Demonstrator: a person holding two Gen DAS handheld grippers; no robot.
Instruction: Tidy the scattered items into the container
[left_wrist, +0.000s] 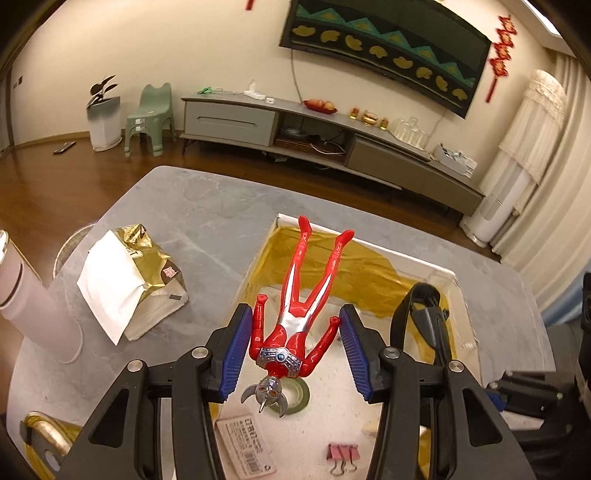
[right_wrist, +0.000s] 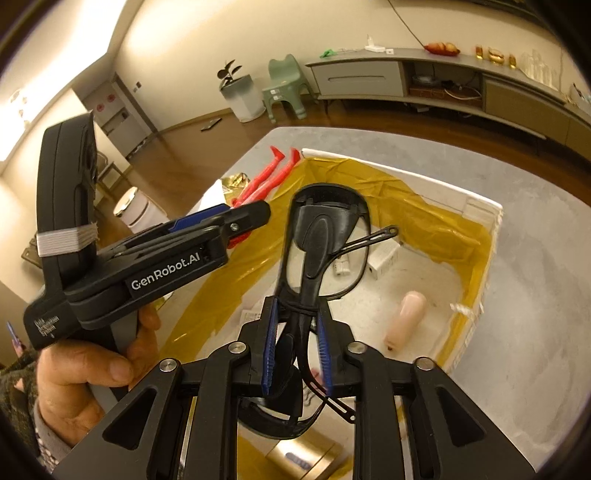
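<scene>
The left gripper (left_wrist: 293, 354) has its jaws spread, the red toy figure (left_wrist: 299, 306) loose between them above the box (left_wrist: 454, 275). The right gripper (right_wrist: 295, 354) clamps black goggles (right_wrist: 325, 243); best lowered well inside before opening.

The box (left_wrist: 466, 334) is sitting on the bench (left_wrist: 207, 206); a pouch (left_wrist: 129, 284) is lying to its left, tape (left_wrist: 295, 400) and a binder clip (left_wrist: 343, 453) inside it.
</scene>
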